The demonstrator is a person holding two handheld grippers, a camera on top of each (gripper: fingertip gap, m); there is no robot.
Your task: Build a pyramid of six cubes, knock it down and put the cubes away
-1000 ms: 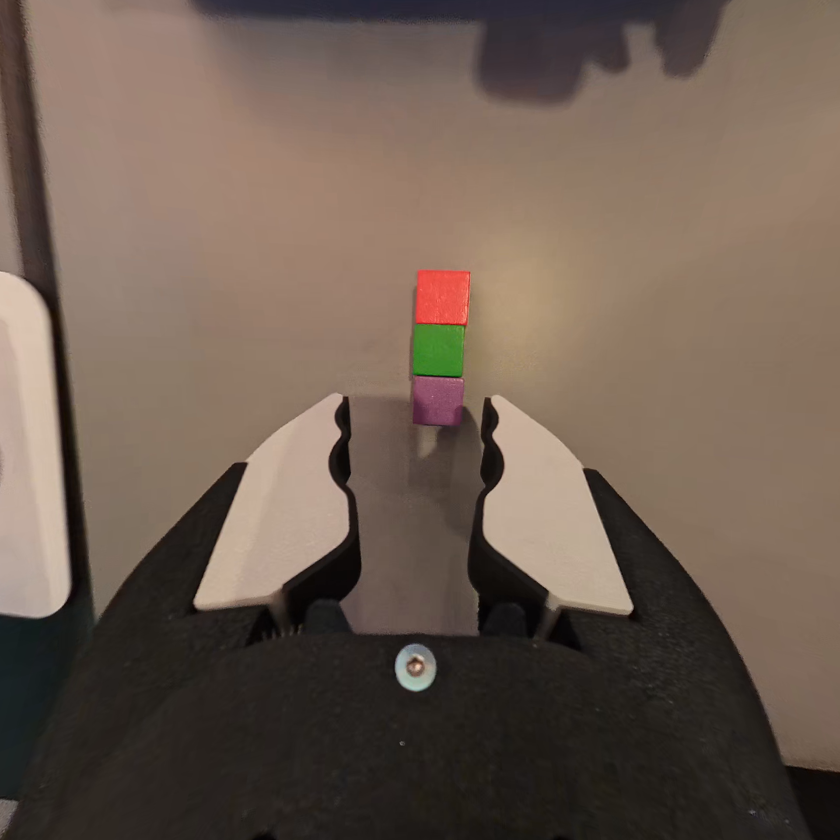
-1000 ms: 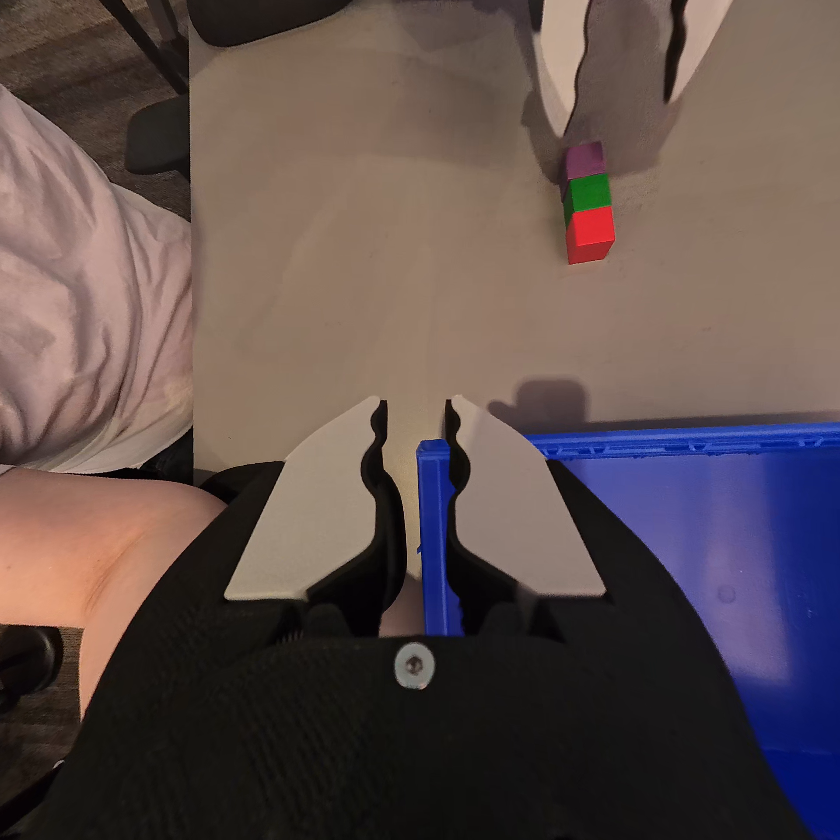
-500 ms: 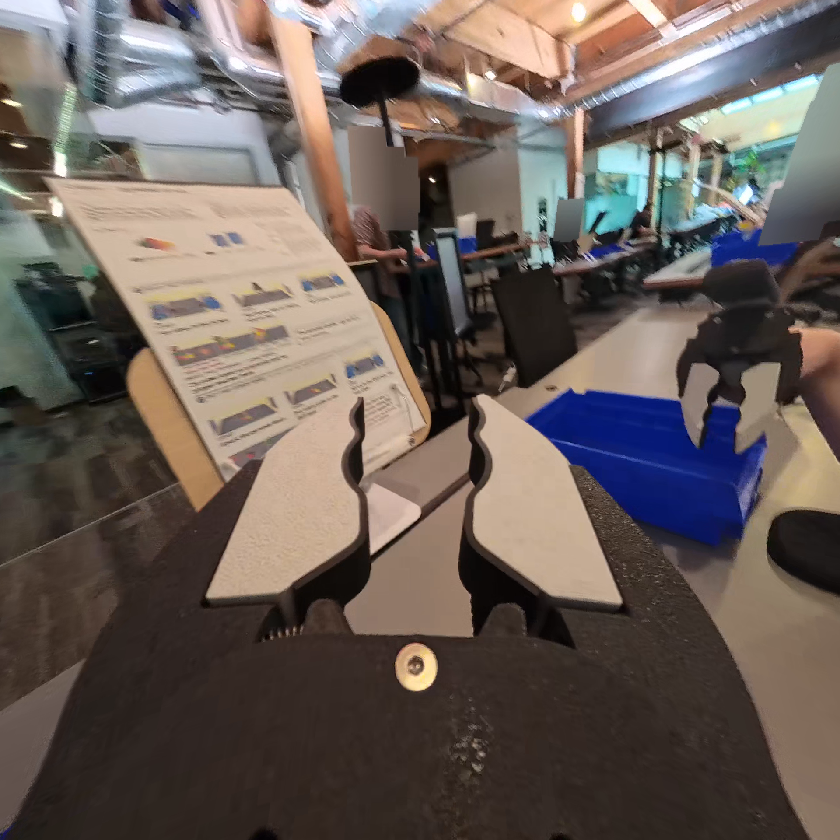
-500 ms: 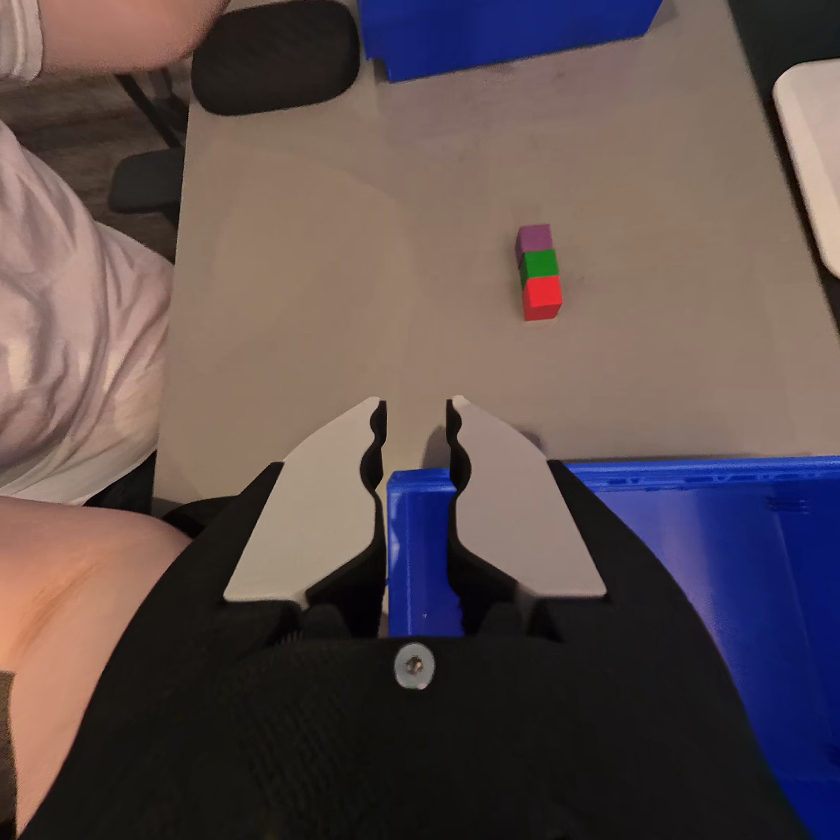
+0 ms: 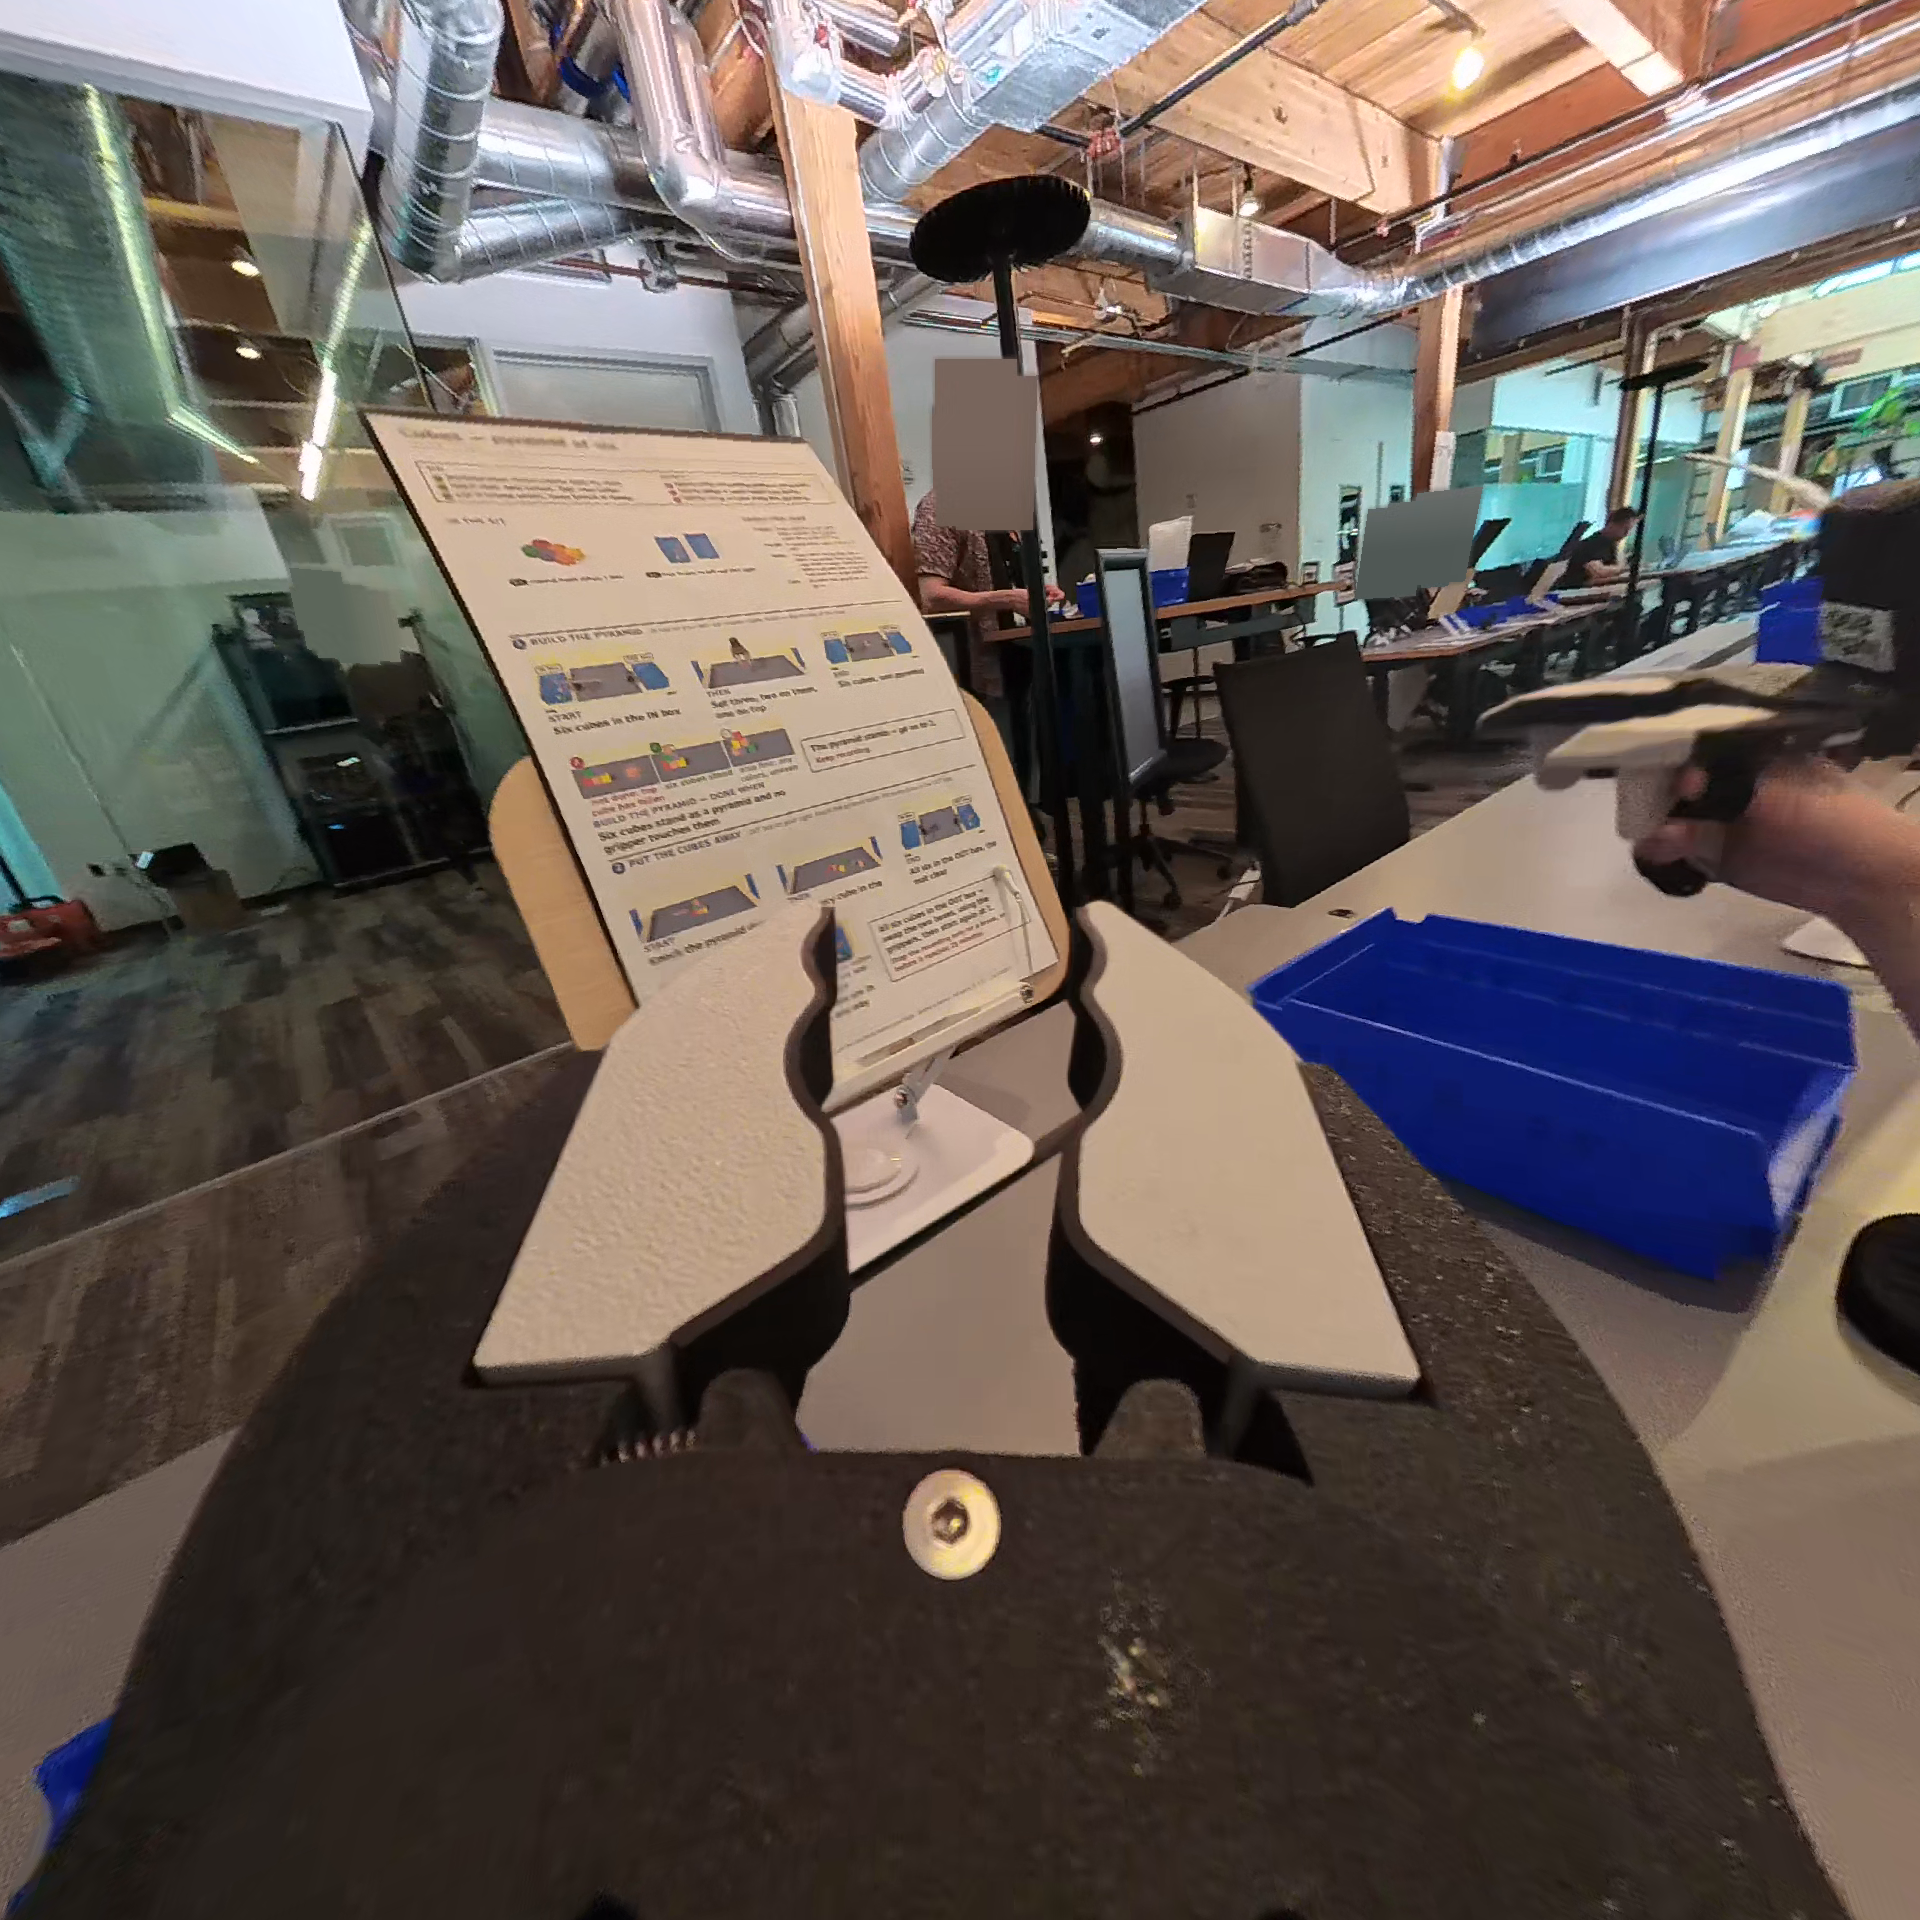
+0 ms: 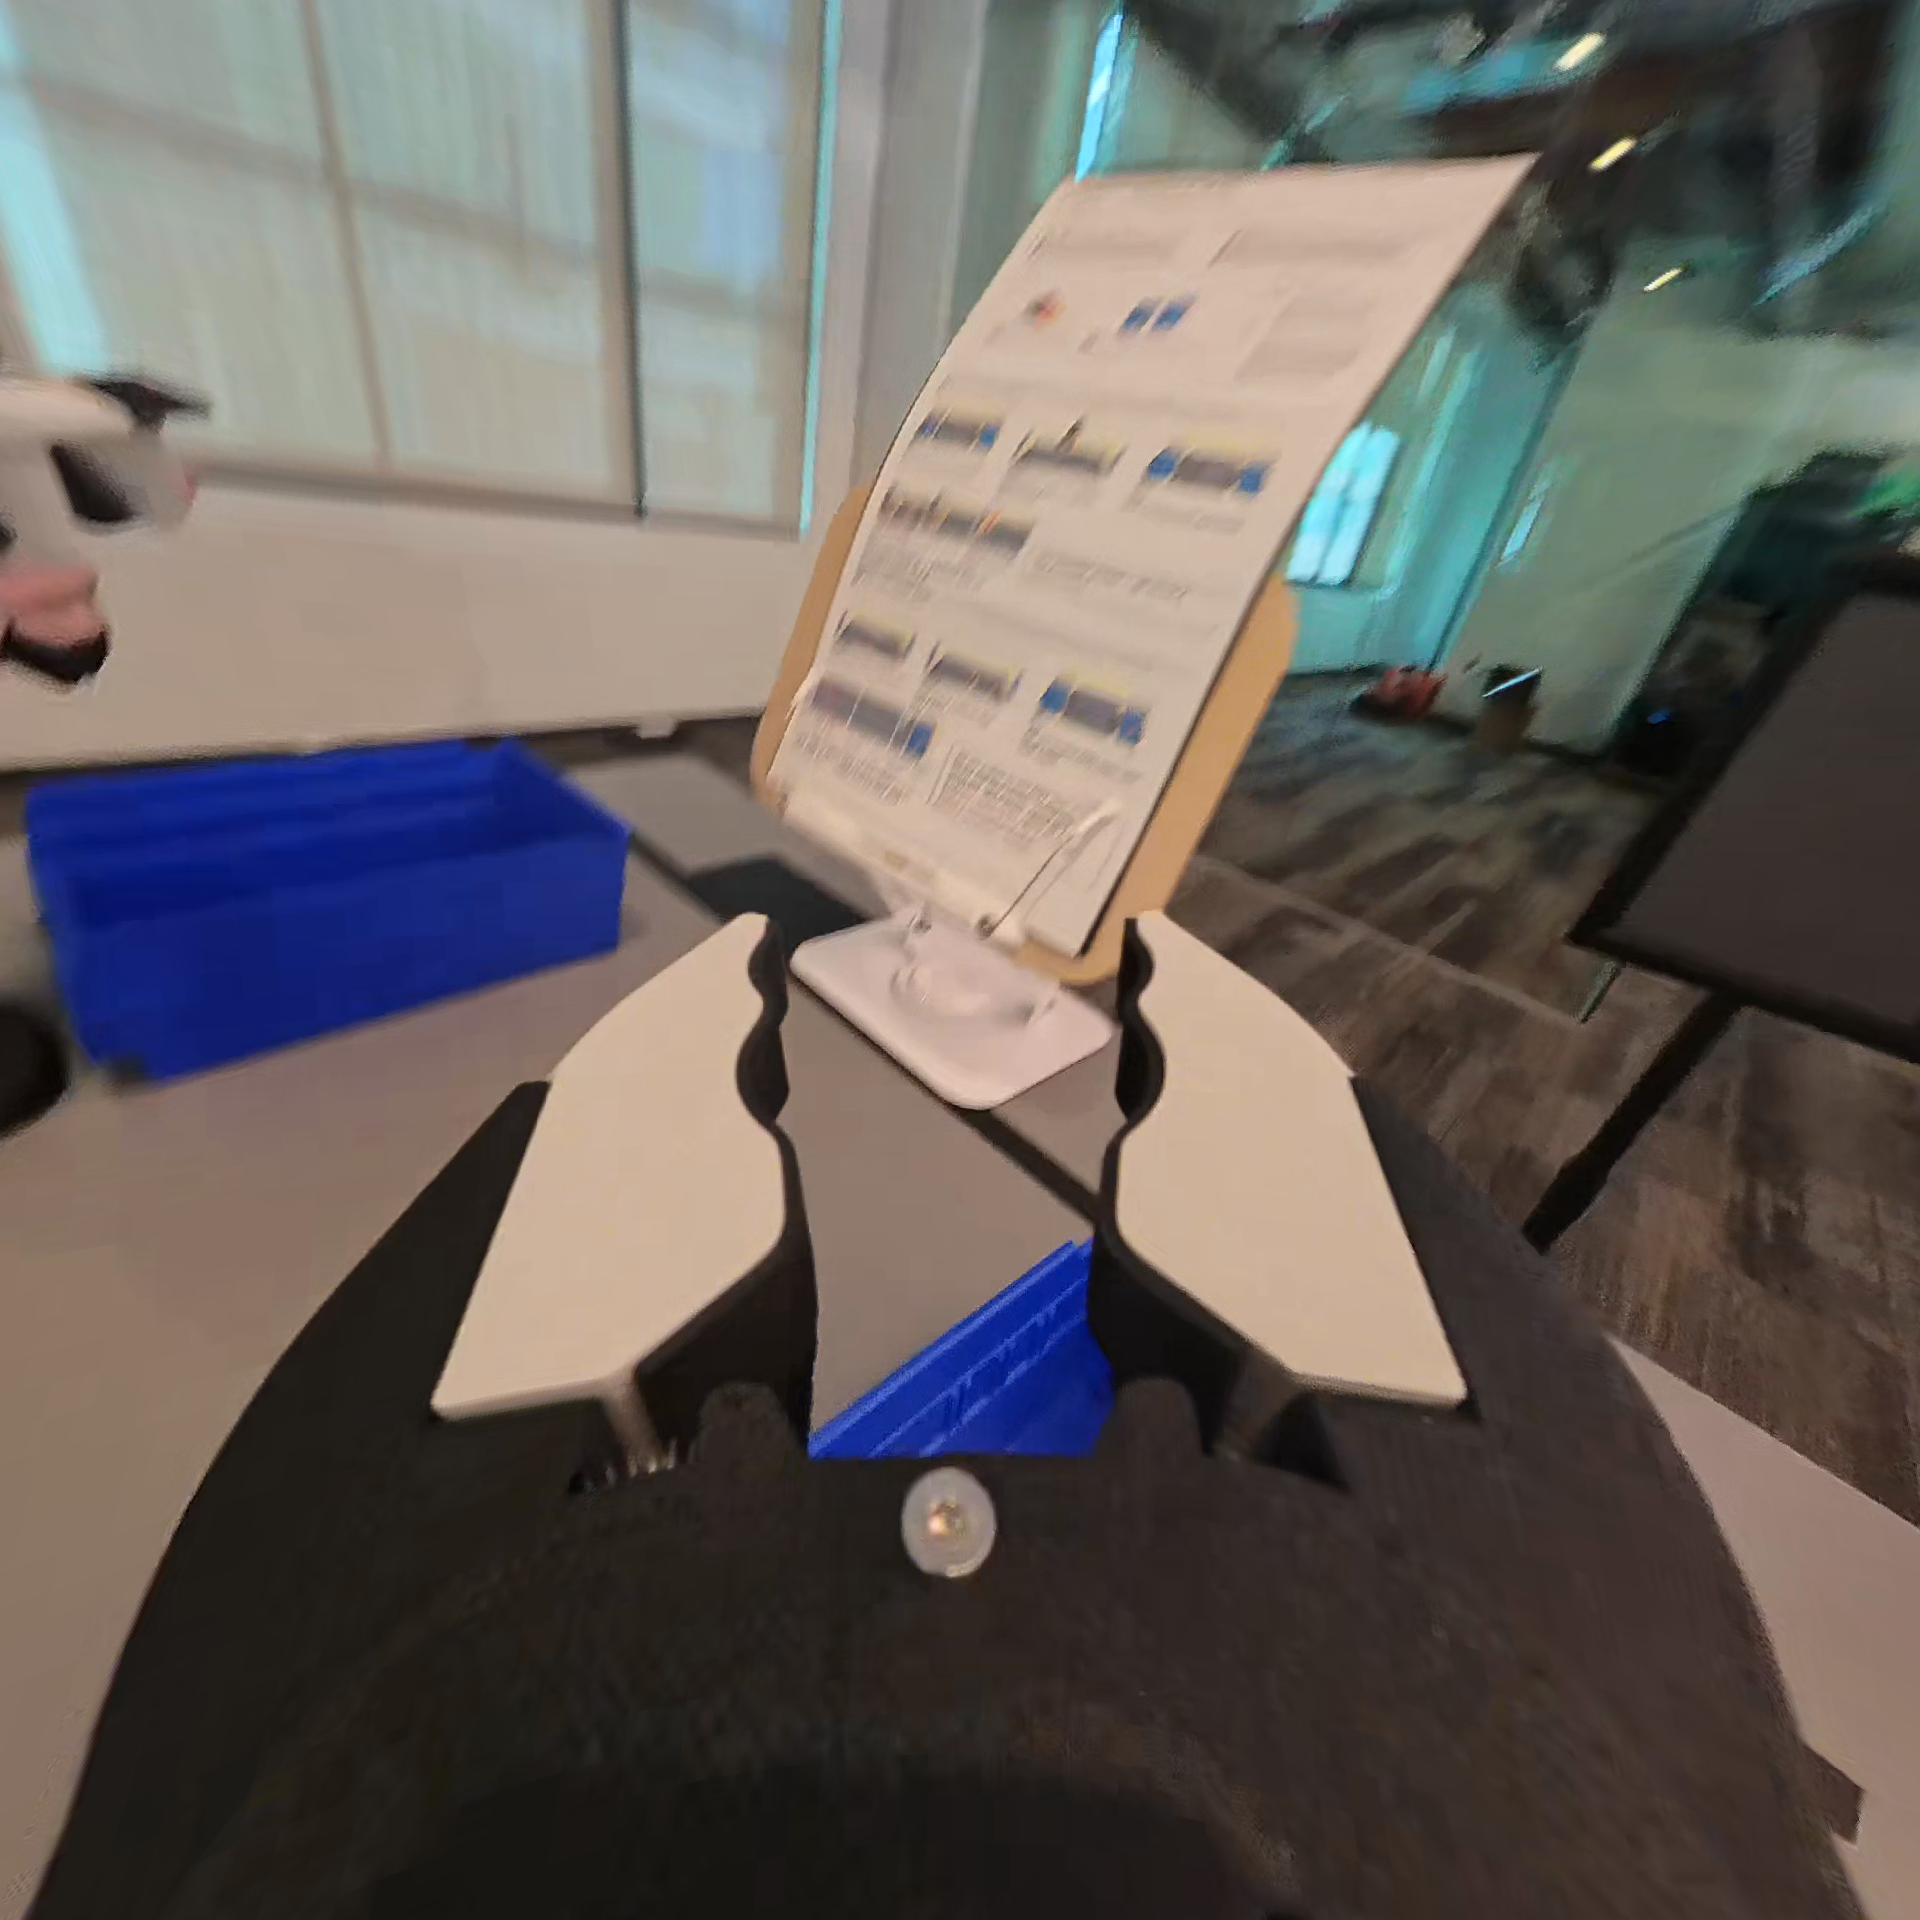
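Note:
No cube shows in either view. My left gripper point(image 5: 956, 914) is open with nothing between its fingers. It is raised and points at a printed instruction sheet point(image 5: 707, 707) on a stand. My right gripper point(image 6: 948, 925) is open wide and empty, and it points at the same sheet point(image 6: 1122, 540); this view is blurred. A blue bin point(image 5: 1558, 1049) stands on the grey table point(image 5: 1538, 852) to the right of my left gripper. The right gripper point(image 5: 1621, 727) shows above that bin, held by a hand.
A blue bin point(image 6: 312, 883) stands at the left in the right wrist view. The edge of a second blue bin point(image 6: 977, 1371) shows low between the right fingers. The sheet's white base point(image 6: 956, 1008) sits at the table's far edge. Office chairs and desks lie beyond.
Both grippers have swung up from looking down at the table, so the purple, green and red cubes have left view. The right jaws opened wide. The left jaws narrowed a little on nothing.

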